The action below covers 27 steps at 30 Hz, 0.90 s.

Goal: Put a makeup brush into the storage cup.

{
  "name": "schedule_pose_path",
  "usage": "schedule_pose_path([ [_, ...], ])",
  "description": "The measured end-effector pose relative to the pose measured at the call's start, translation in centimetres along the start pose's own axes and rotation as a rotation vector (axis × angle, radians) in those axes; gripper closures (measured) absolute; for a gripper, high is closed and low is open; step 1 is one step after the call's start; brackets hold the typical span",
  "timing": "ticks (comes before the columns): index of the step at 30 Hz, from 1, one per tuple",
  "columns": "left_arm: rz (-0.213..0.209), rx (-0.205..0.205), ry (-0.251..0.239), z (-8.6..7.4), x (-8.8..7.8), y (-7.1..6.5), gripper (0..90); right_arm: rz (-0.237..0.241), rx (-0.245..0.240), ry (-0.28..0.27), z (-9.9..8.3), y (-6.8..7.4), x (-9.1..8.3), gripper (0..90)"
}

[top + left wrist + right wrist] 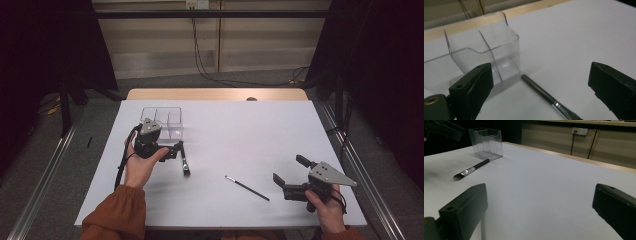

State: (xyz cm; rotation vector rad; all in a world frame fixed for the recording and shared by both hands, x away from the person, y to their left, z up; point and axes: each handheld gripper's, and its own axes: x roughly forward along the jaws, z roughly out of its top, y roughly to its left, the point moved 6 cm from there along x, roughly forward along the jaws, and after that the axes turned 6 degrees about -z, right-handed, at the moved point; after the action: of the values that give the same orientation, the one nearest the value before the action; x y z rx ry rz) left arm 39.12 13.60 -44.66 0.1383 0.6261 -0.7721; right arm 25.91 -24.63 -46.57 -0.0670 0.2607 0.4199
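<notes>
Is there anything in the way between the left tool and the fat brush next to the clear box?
Nothing visible. The left tool is open, and the thick brush lies on bare white table between its jaws, with its handle end next to the clear box. The box sits behind the brush, not in the path.

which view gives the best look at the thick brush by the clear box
The right gripper view: the thick brush lies whole there, bristles to handle end, beside the clear box. The left gripper view shows its handle and ferrule close up, cut off at the bottom edge. The high view shows it small and dark by the left gripper.
</notes>
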Motion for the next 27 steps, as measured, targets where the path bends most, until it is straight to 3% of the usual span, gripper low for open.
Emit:
schedule_pose_path([
  [2,-0.003,0.007,0.057,-0.2,0.3,0.0,5.7,0.003,-0.002,0.004,0.0,0.0,0.0,0.0],
  [5,-0.015,-0.027,0.101,-0.2,0.8,-0.2,5.7,0.004,-0.007,0.008,-0.1,0.0,0.0,0.0],
  [7,-0.007,-0.018,0.136,-0.3,1.1,-0.3,5.8,0.004,-0.009,0.009,-0.1,0.0,0.0,0.0],
  [9,-0.031,-0.022,0.175,-0.3,1.3,-0.6,6.9,0.005,-0.010,0.009,-0.1,0.0,0.0,0.0],
  [14,-0.050,-0.069,0.245,-0.4,1.9,-1.1,10.1,0.004,-0.007,0.011,-0.1,0.0,0.0,0.0],
  [25,-0.038,-0.113,0.451,-0.9,3.6,-0.9,8.6,0.008,-0.021,0.016,-0.2,0.1,0.0,0.0],
  [27,-0.025,-0.104,0.472,-1.1,3.9,-0.8,8.0,0.009,-0.023,0.021,-0.2,0.1,0.1,0.0],
])
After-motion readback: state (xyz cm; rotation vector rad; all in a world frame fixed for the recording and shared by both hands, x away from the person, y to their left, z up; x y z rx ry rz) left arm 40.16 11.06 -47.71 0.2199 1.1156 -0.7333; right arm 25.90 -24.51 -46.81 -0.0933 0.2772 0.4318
